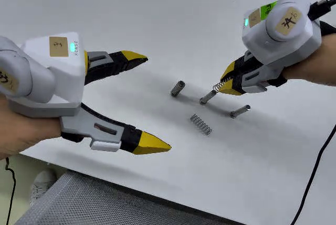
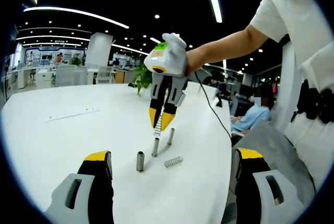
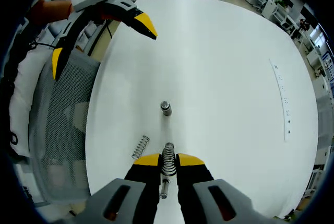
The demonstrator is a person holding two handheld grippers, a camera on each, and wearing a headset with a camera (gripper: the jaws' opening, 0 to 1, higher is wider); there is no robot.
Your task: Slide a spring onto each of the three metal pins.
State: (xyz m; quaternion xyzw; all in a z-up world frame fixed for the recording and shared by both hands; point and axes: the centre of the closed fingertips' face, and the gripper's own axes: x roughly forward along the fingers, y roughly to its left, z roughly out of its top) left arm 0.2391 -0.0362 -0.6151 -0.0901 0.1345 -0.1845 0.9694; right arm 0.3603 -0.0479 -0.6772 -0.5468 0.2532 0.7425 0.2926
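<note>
**Status.** The right gripper has its yellow-tipped jaws clamped on a short steel coil spring, gripped by its upper coils. The left gripper has its jaws spread wide with nothing between them. It hovers above the white tabletop toward the near left edge, well apart from the work.

**Location of parts.** Three short grey metal pins stand upright in a row on the middle of the tabletop, nearer its near edge than its far edge.
- The middle pin is bare and stands directly under the held spring.
- The sprung end pin, on the left gripper's side of the row, appears to carry a spring already.
- The bare end pin stands at the other end of the row.
- A loose spring lies on its side just beside the row, on the near-edge side.

**Governing relation.** The held spring's long axis runs almost in line with the middle pin's upright axis, tilted slightly off it in the left gripper view. Its lower end sits at the pin's top. Whether the first coil has passed over the tip cannot be told. The pin lies straight down from the right gripper's jaws, so that gripper is the nearer one.

**Next move, as judged.** Lower the spring along the pin's axis. Correct the tilt first, or the lowest coil may catch on the pin's top and buckle.
</note>
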